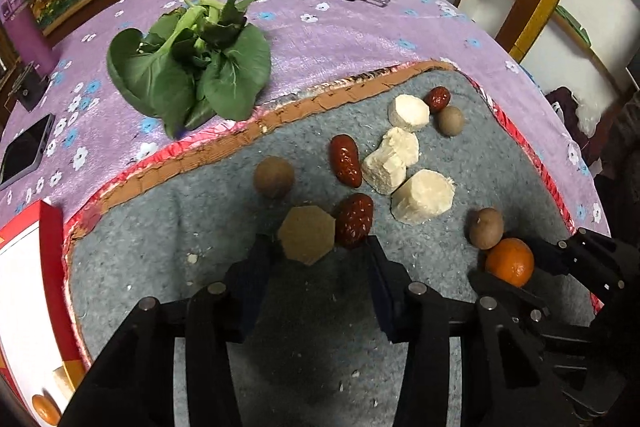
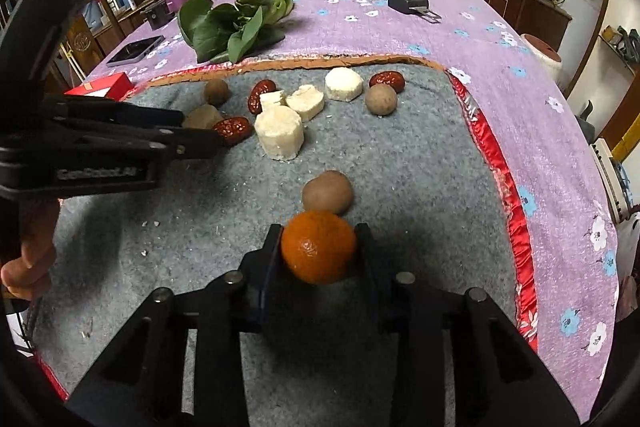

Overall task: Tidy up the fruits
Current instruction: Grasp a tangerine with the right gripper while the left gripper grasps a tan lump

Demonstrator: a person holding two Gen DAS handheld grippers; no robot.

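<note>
Glossy round orange (image 2: 318, 247), pitted peel, between right tool (image 2: 320, 251) pads

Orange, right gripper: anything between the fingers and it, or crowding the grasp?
Nothing visible between them. The right gripper already has a finger at each side of the orange, apparently touching. A brown fruit sits right behind the orange, beyond the fingertips.

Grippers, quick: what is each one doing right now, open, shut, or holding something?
Left gripper: around the tan hexagonal piece, a gap still on one side; grip not clear.
Right gripper: closed on the orange, which sits against a brown round fruit.
</note>
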